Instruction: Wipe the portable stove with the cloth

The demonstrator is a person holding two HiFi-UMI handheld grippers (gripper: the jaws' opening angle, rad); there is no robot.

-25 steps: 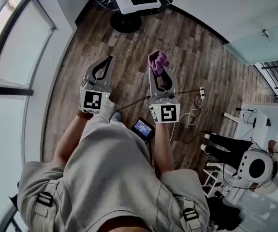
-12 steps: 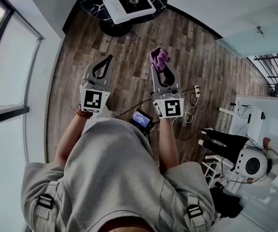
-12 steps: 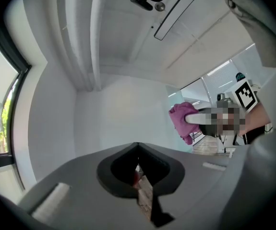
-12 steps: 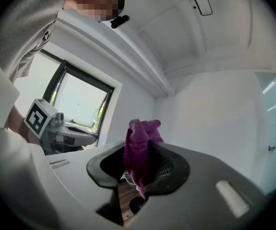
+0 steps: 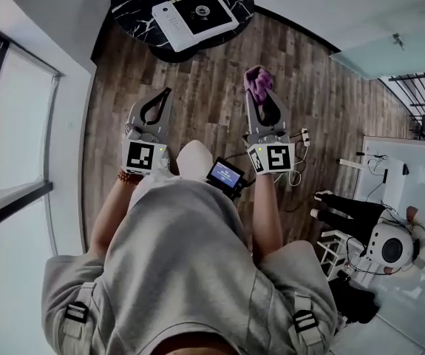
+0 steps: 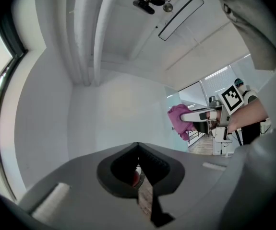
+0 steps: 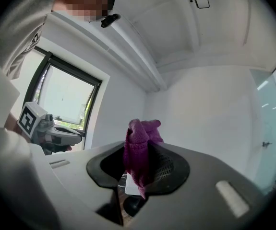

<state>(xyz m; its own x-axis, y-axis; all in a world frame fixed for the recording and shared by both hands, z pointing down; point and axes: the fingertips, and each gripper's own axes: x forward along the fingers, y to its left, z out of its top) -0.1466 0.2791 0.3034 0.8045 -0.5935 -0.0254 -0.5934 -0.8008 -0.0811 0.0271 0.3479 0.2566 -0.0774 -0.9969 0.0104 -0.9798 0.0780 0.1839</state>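
A white portable stove with a dark burner lies on a round black marble table at the top of the head view, ahead of both grippers. My right gripper is shut on a purple cloth that bunches out past its tips; in the right gripper view the cloth hangs between the jaws. My left gripper is shut with nothing in it, level and well short of the table. In the left gripper view its closed jaws point at a white wall.
Wood plank floor lies below. A window wall runs along the left. A power strip with cables lies on the floor at the right. Another person sits at the right by a white desk. A small screen hangs at my waist.
Both grippers have moved forward toward the round table, which now shows larger and nearer at the top. The cloth stays clamped in the right gripper.
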